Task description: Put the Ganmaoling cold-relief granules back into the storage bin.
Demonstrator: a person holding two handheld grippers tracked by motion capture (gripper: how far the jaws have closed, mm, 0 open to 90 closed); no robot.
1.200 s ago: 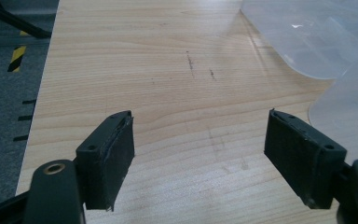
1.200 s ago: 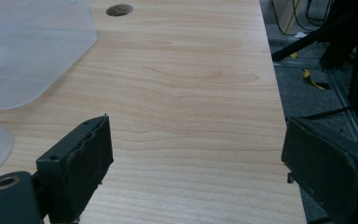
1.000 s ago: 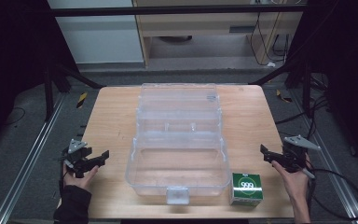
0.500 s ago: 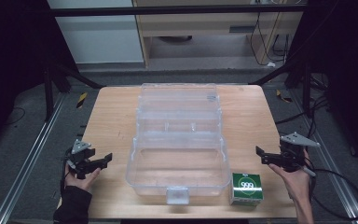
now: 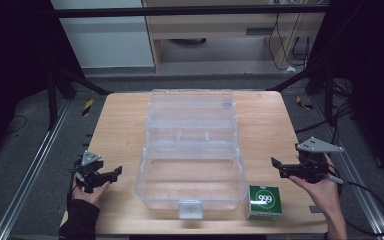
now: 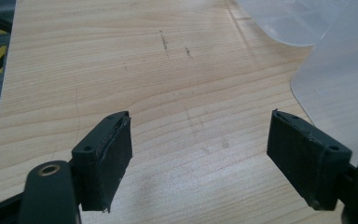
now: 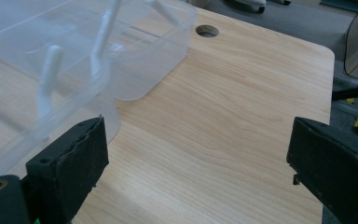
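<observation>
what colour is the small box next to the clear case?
Green, with white "999" lettering on top; the small box shows best in the high view.

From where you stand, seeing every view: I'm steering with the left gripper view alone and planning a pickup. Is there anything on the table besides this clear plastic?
Observer: Yes, a green box marked 999, at the near edge right of the clear plastic case.
Operator: Is the case open?
Observer: Yes, its lid lies back toward the far side.
Operator: Where's the right gripper?
Observer: The right gripper is beyond the green box, jaws wide apart, holding nothing.
</observation>
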